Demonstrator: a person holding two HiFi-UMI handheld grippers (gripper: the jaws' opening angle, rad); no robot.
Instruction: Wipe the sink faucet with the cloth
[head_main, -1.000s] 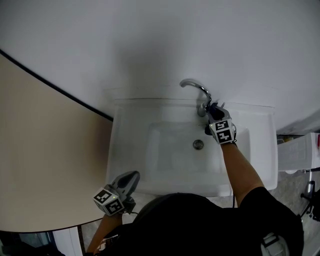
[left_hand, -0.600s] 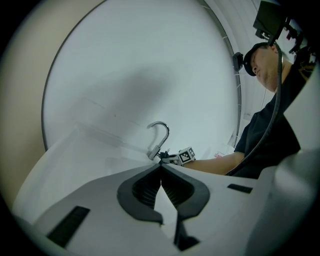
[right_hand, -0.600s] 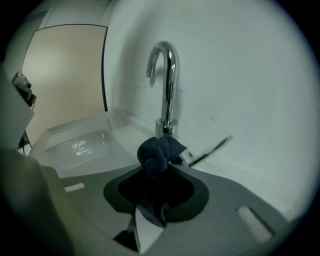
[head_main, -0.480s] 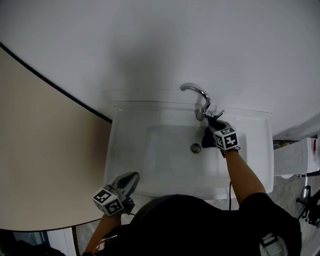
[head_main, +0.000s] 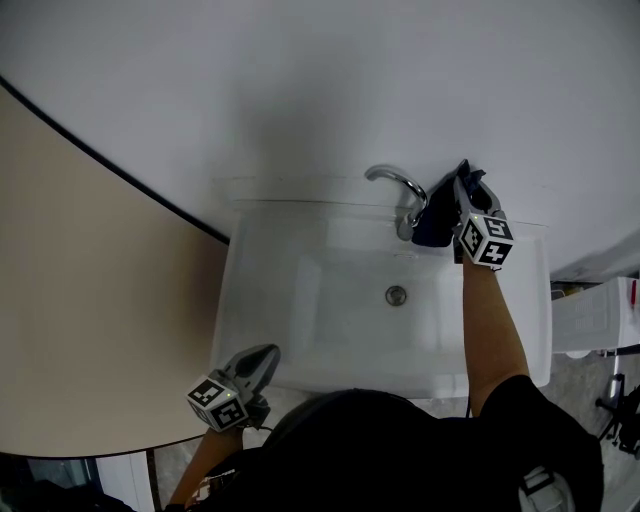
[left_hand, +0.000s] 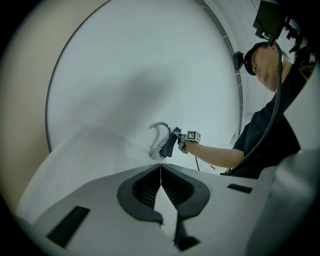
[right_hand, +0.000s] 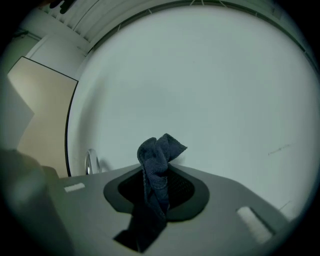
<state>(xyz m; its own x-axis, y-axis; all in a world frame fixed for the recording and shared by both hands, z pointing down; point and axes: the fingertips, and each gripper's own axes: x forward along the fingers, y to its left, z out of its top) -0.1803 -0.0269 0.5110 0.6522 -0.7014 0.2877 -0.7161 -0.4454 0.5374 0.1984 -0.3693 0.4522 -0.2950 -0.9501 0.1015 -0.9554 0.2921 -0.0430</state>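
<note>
My R gripper (head_main: 463, 180) is up at the back of the sink (head_main: 250, 300), just right of the faucet (head_main: 397, 180), w/ its jaws clamped on the dark blue cloth (head_main: 436, 222). In the right gripper view the cloth is pinched btw the two black pads (right_hand: 187, 190). A crumpled bunch sticks out past the tips toward the white wall (head_main: 300, 80), and the rest trails back down thru the gap. From the head view the loose part hangs below and left of the jaws, right beside the faucet's upright neck and above its base. It prob. touches the chrome there, but the dark fabric covers the spot, so I can't say for sure. The curved spout arches off to the left of the cloth, over the basin. The drain (head_main: 397, 295) sits mid-basin, well apart from the cloth.

My L gripper (head_main: 266, 354) is at the near-left corner of the sink, by the front rim, well apart from the faucet. Its jaws are fully together w/ nothing btw them: the left gripper view shows the pads meeting in one thin line. It points across the basin toward the faucet, w/ its marker cube (head_main: 217, 400) at the end nearest me. In that same view the faucet, the cloth and the R gripper show small in the distance, w/ the cloth on the right side of the neck.

A beige panel (head_main: 90, 300) stands left of the sink, w/ a dark line where it meets the wall.
</note>
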